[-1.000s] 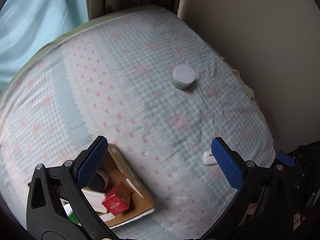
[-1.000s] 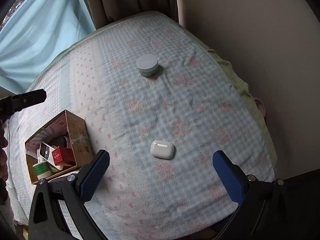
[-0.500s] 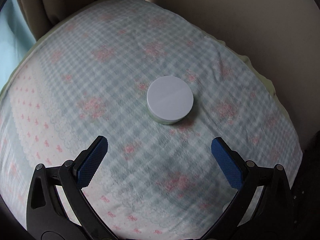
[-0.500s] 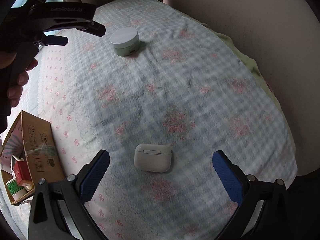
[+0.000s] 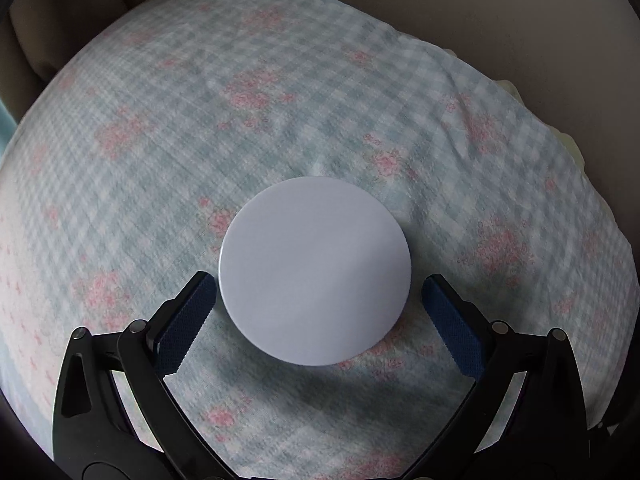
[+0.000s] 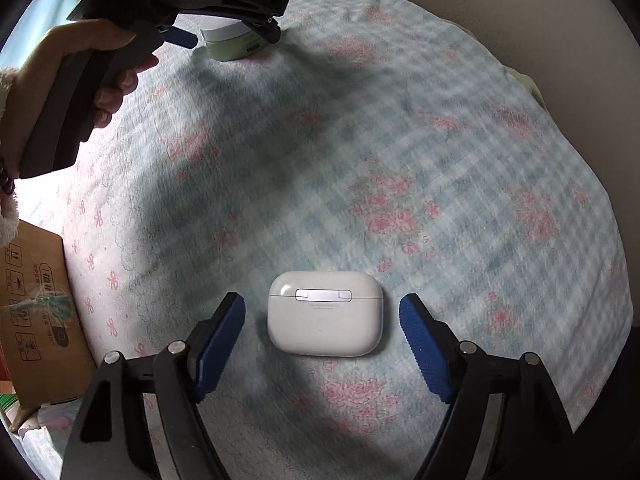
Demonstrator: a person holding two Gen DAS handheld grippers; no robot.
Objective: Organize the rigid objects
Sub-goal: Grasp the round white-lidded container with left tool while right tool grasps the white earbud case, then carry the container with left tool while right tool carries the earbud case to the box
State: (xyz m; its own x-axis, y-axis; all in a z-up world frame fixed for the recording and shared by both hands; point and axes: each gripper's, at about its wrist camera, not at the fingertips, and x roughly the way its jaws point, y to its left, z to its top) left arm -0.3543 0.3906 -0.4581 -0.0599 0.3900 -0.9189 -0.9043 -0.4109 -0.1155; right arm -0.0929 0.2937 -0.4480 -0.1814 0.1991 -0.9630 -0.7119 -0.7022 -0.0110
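Both grippers are now sitting far lower over the bed than a second ago, each straddling its own target. On the right gripper [image 6: 321,326] the blue ribbed pads have just been closing in from their widest spread and are now flanking the white rounded-rectangle plastic earbud case [image 6: 325,313], which is lying flat on the cloth between them with a clear gap on each side; nothing is being gripped yet. On the left gripper [image 5: 319,306] the jaws are standing spread around the squat round jar with a pale lavender lid and light green body [image 5: 315,270]; its left pad [image 5: 185,322] is looking very close to the lid's edge, though contact cannot be confirmed, while the right pad is standing apart. In the right wrist view a bare hand [image 6: 82,66] is holding that gripper's black handle over the jar. Further out, the blue-and-white checked bedsheet with pink flowers [image 6: 420,152] is carrying both items, and the brown cardboard box [image 6: 34,300], probably their destination, is waiting at the left edge, well apart from both. Two grasps seem to be imminent.
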